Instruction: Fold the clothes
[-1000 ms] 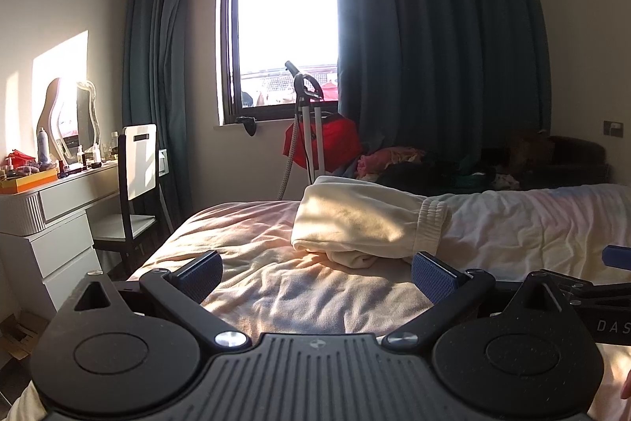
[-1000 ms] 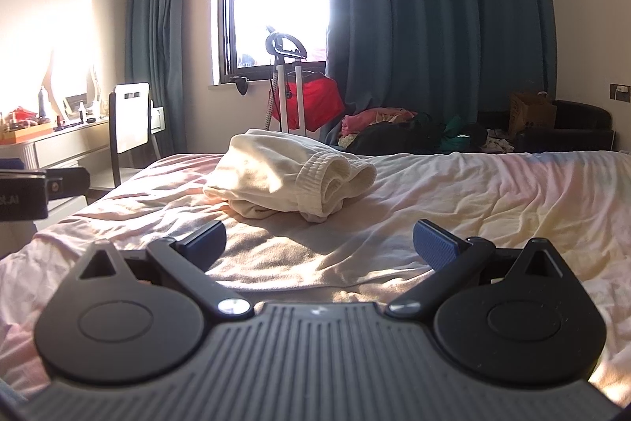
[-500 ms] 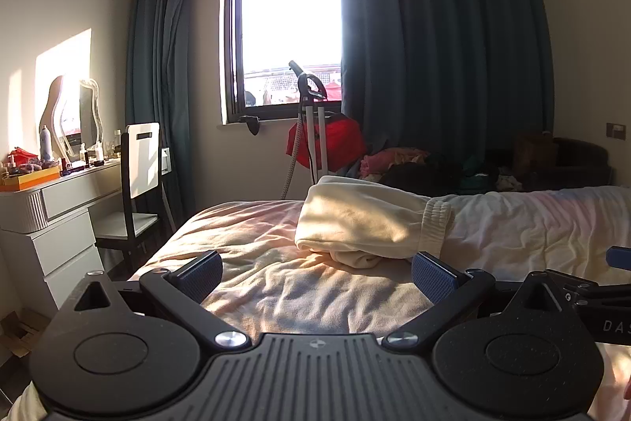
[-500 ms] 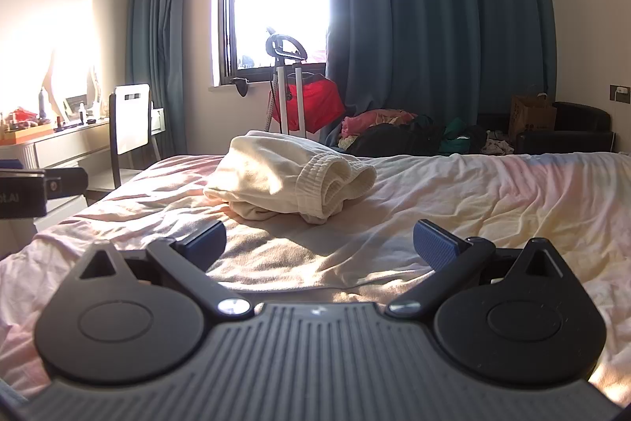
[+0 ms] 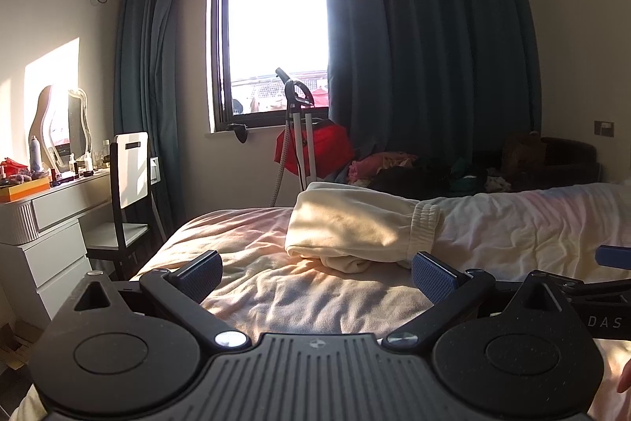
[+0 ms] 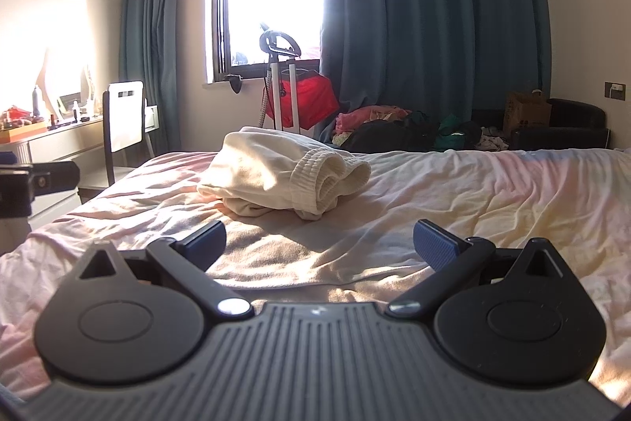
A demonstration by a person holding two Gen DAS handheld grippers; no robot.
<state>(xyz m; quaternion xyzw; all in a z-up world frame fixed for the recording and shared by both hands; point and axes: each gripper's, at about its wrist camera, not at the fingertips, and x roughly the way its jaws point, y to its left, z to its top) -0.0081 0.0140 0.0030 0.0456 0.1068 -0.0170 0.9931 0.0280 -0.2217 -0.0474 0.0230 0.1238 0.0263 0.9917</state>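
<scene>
Left hand-held gripper (image 5: 315, 273) hovers over the bed (image 5: 244, 243) with jaws spread wide and empty, barely moved from a second ago; one cream garment (image 5: 355, 227) lies bundled on the sheet just beyond its fingertips, with one chair (image 5: 128, 176) beside one desk (image 5: 59, 200). Right hand-held gripper (image 6: 319, 239) likewise gapes open and empty, its view unchanged, the single garment (image 6: 284, 176) lying apart, mid-bed (image 6: 473, 200).

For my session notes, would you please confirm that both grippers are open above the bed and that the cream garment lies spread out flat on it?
Not quite: the cream garment lies bunched in a heap on the bed, as the right wrist view shows. The rest holds: the left gripper and right gripper are both open above the bed.
</scene>
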